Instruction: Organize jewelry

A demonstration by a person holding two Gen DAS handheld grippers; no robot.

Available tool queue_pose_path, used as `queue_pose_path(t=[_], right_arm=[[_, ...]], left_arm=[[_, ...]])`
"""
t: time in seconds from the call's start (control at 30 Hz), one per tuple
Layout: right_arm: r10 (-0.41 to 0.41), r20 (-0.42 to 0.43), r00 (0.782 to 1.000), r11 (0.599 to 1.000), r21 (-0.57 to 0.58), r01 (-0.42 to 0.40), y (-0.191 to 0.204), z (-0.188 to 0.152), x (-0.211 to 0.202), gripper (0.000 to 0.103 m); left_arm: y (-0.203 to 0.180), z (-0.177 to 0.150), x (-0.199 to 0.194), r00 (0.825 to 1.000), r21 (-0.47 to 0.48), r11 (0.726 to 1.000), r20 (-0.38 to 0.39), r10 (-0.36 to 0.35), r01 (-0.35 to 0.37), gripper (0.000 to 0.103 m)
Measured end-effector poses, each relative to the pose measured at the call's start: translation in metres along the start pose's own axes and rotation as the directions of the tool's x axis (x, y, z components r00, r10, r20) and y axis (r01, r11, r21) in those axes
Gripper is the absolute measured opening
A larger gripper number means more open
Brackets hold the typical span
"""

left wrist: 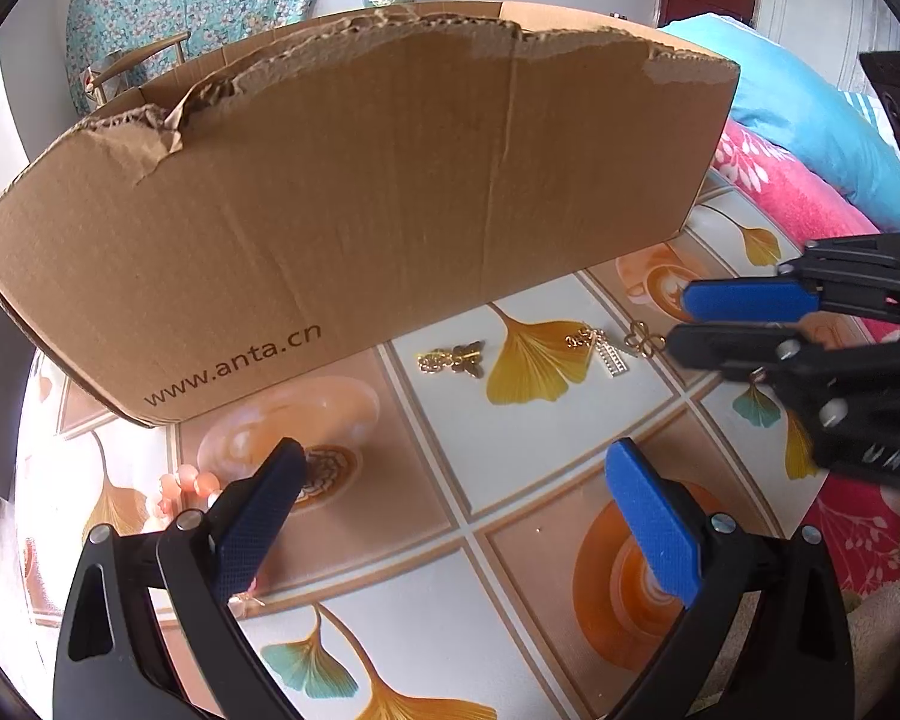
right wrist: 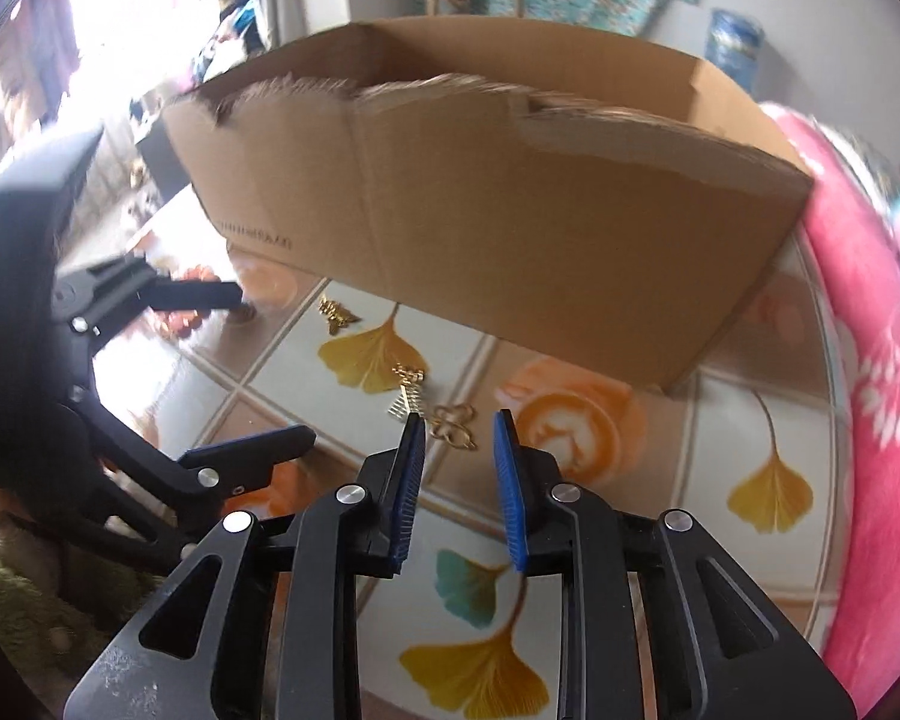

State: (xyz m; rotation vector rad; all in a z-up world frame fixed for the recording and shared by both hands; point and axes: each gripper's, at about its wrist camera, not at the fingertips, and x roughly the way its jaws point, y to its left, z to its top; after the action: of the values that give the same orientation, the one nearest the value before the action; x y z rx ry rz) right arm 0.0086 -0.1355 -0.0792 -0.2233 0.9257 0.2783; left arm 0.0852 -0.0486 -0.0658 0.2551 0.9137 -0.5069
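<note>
Landmark: torn-rimmed cardboard box stood on the ginkgo-leaf tablecloth, open at the top, "www.anta.cn" printed on its near wall.

Jewelry all lay on the cloth just in front of the box's near wall, none seen inside it. Gold butterfly piece sat closest to the wall, on a white tile. Further from the box's printed corner, a gold ladder-shaped pendant lay beside a yellow leaf, with a gold clover-loop charm touching or just next to it; can't tell which. Orange beads lay off the box's printed corner, partly hidden behind the left tool.

Left gripper hovered in front of the box, jaws spread wide, nothing between them.

Right gripper was tipped down over the cloth in front of the box, jaws narrowly parted, gripping nothing. The clover-loop charm sat right at the fingertips, just ahead of the gap; pads didn't press on it.
</note>
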Motion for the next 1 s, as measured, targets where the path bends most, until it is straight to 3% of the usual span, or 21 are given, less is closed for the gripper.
queue_pose_path(t=[0.1, 0.13, 0.2, 0.63, 0.7, 0.8, 0.87, 1.0], right_arm=[[-0.031, -0.015, 0.999, 0.999, -0.045, 0.030, 0.008, 0.001, 0.011, 0.022], [-0.031, -0.018, 0.999, 0.999, -0.044, 0.030, 0.009, 0.003, 0.012, 0.014], [-0.024, -0.027, 0.999, 0.999, -0.026, 0.023, 0.008, 0.005, 0.013, 0.009], [-0.023, -0.044, 0.999, 0.993, 0.118, 0.028, -0.012, 0.000, 0.014, 0.004], [-0.021, -0.042, 0.999, 0.992, 0.123, 0.026, -0.014, -0.001, 0.016, 0.004], [-0.012, -0.038, 0.999, 0.991, 0.131, 0.017, -0.016, -0.003, 0.014, 0.004], [-0.008, -0.034, 0.999, 0.991, 0.135, 0.012, -0.023, -0.006, 0.009, 0.004], [-0.002, -0.026, 1.000, 0.990, 0.143, 0.006, -0.041, -0.011, -0.005, 0.004]], left_arm=[[0.000, 0.000, 0.000, 1.000, -0.001, 1.000, -0.001, 0.002, -0.002, 0.098], [0.000, 0.000, 0.000, 1.000, -0.001, 1.000, -0.001, 0.001, -0.001, 0.098], [0.000, -0.001, -0.001, 1.000, 0.001, 1.000, -0.001, 0.000, 0.000, 0.098], [0.001, -0.003, -0.003, 1.000, 0.022, 1.000, 0.014, 0.004, -0.004, 0.097], [-0.001, -0.002, -0.009, 0.999, 0.043, 0.999, 0.051, 0.002, -0.004, 0.089], [-0.001, 0.003, -0.014, 0.996, 0.048, 0.999, 0.082, -0.028, 0.024, 0.066], [0.000, 0.006, -0.012, 0.996, 0.049, 0.998, 0.077, -0.048, 0.044, 0.046], [0.002, 0.012, -0.005, 0.995, 0.049, 0.995, 0.045, -0.094, 0.092, 0.024]])
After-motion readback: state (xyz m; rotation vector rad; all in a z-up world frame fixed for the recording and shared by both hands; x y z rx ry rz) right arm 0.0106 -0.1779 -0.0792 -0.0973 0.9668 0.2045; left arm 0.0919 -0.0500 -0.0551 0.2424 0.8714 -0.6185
